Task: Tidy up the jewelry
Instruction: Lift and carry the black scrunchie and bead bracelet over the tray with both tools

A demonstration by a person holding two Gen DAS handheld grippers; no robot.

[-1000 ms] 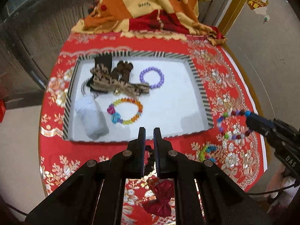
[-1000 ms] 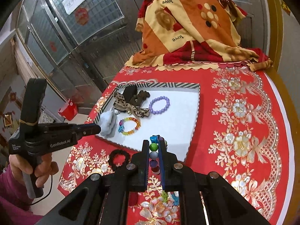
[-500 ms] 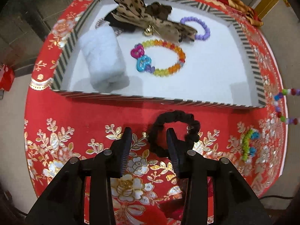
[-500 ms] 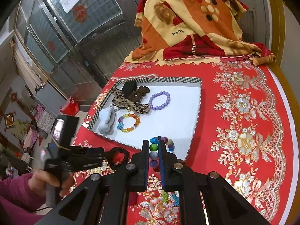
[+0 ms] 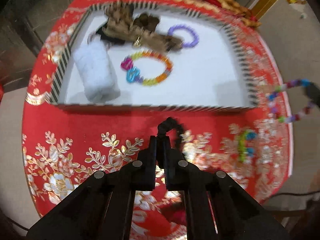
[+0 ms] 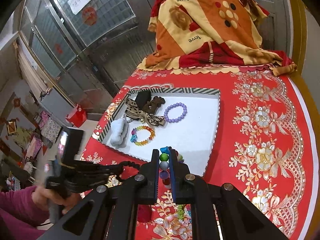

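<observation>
where the left wrist view blurs: left gripper (image 5: 160, 140) just closed, pinching black scrunchie (image 5: 170, 127) near tray (image 5: 152, 106), loop stretching toward it. right wrist view: "love" on blanket (image 6: 202, 32); right gripper (image 6: 164, 156) clamping bead bracelet (image 6: 164, 165), beads lined toward tray.

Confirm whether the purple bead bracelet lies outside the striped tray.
No: the purple bead bracelet lies on the white floor inside the striped tray.

Left view motion-blurred; right sharp; fisheye-warped edges.

Black scrunchie (image 5: 170, 128) on red cloth before the striped tray (image 5: 152, 106); beaded bracelet (image 6: 164, 165) raised.
</observation>
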